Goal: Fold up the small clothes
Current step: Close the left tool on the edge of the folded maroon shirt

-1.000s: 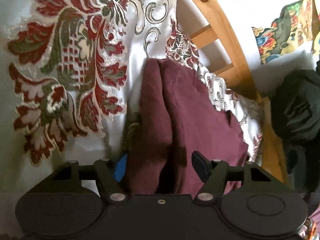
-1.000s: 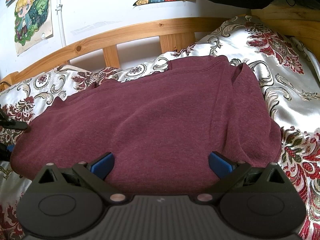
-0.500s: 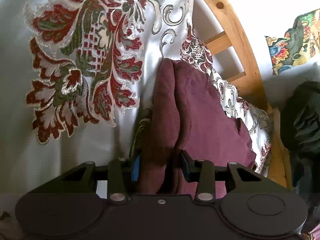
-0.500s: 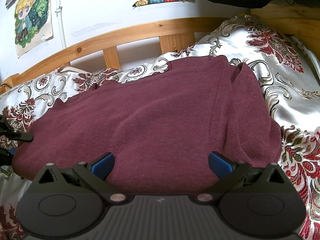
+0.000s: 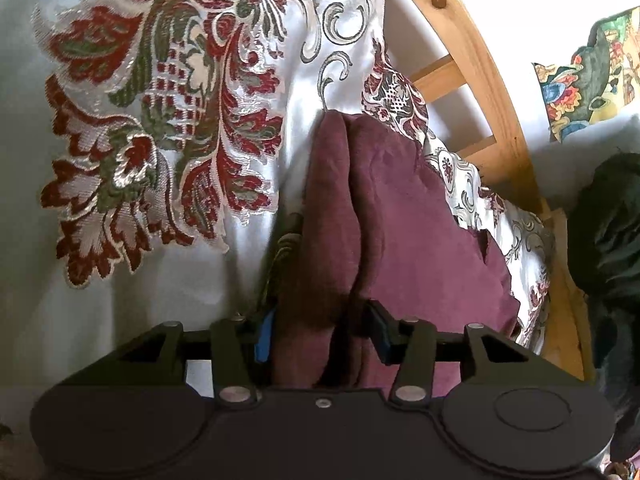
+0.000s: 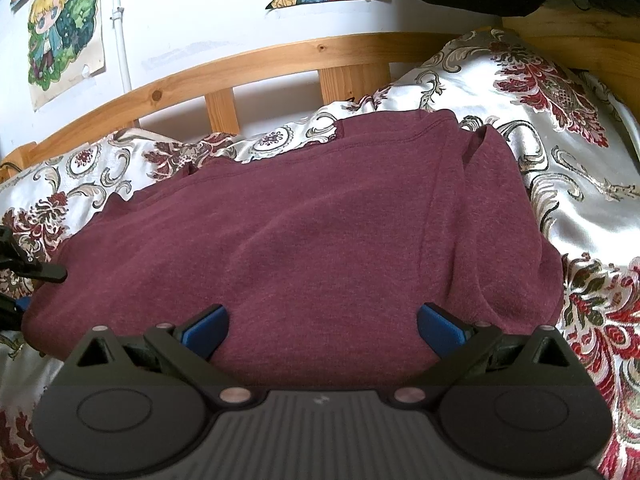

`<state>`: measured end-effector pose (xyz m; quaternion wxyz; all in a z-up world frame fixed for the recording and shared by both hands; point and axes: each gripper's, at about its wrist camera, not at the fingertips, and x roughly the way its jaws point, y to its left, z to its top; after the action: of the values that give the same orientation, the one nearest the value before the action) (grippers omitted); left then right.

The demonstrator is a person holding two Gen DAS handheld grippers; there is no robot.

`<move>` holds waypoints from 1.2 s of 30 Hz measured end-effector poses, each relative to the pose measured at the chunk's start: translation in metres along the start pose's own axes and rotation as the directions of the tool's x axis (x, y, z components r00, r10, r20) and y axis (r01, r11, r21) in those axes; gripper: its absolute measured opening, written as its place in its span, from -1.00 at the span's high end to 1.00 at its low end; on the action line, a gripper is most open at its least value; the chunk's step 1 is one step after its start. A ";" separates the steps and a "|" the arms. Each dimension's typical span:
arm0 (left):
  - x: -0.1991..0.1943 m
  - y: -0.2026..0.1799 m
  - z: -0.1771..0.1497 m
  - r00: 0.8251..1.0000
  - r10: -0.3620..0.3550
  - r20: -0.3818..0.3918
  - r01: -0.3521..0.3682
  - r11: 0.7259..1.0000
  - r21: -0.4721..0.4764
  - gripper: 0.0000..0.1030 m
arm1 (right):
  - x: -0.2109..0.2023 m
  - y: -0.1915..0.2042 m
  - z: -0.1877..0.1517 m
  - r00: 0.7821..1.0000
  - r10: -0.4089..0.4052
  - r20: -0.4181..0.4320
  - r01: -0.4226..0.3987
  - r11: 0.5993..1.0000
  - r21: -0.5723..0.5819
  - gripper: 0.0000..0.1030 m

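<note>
A maroon sweatshirt [image 6: 304, 248] lies folded on a floral satin bedspread [image 6: 580, 184]. In the left wrist view the sweatshirt's folded edge [image 5: 360, 232] runs between my fingers. My left gripper [image 5: 322, 336] is shut on that edge, its blue pads pressed against a thick bunch of cloth. It shows at the far left of the right wrist view [image 6: 24, 276], at the sweatshirt's left end. My right gripper [image 6: 322, 322] is open, its fingers spread wide over the near edge of the sweatshirt, holding nothing.
A wooden bed rail [image 6: 280, 68] runs along the white wall behind the sweatshirt. Posters [image 6: 64, 28] hang on the wall. Dark clothing [image 5: 608, 232] is piled at the right of the left wrist view, past the bed frame [image 5: 492, 92].
My left gripper has closed from open onto the sweatshirt's folded edge and moved in closer to it. My right gripper has stayed open in place.
</note>
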<state>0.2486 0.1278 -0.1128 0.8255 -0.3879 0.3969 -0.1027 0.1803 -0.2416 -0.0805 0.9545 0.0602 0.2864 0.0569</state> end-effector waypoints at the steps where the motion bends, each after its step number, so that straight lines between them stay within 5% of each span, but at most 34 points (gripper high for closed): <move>1: 0.000 -0.001 0.000 1.000 0.001 -0.001 -0.001 1.000 0.006 -0.02 | 0.000 0.003 0.002 1.000 -0.012 -0.006 0.012 1.000 -0.006 -0.99; 6: 0.001 -0.002 0.000 1.000 -0.001 -0.004 0.001 1.000 0.013 -0.08 | -0.006 0.015 0.015 0.997 -0.079 0.020 0.078 0.997 0.023 -1.00; 10: 0.003 -0.003 0.000 1.000 -0.004 -0.009 0.005 1.000 0.018 -0.16 | -0.011 0.035 0.022 0.979 -0.171 0.110 0.179 0.982 -0.067 -0.99; 13: 0.004 -0.003 0.001 1.000 -0.012 -0.012 0.012 1.000 0.022 -0.22 | -0.005 0.049 0.022 0.980 -0.161 0.121 0.180 0.969 -0.172 -0.99; 16: 0.004 -0.002 0.002 1.000 -0.021 -0.016 0.022 1.000 0.021 -0.29 | 0.014 0.055 0.013 0.984 -0.177 0.037 0.181 0.957 -0.227 -0.99; 23: 0.003 -0.004 0.003 0.998 -0.055 -0.023 0.055 0.998 0.016 -0.61 | 0.021 0.029 0.003 0.997 -0.073 0.007 0.073 0.995 -0.073 -0.99; 28: 0.000 -0.019 0.000 0.999 -0.028 -0.024 0.030 0.993 0.113 -0.79 | 0.017 0.025 0.001 0.998 -0.061 0.013 0.062 0.996 -0.064 -0.99; 31: 0.004 -0.023 -0.002 1.000 0.003 -0.024 0.001 0.985 0.174 -0.71 | 0.016 0.023 0.001 0.999 -0.051 0.015 0.052 0.997 -0.053 -0.99; 36: 0.005 -0.020 -0.001 0.996 0.094 -0.002 -0.092 0.978 0.186 -0.13 | 0.015 0.021 0.001 0.999 -0.043 0.018 0.044 0.998 -0.044 -0.99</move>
<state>0.2535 0.1115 -0.1015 0.8600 -0.2896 0.4075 -0.1028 0.1921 -0.2187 -0.0846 0.9591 0.0335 0.2780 0.0421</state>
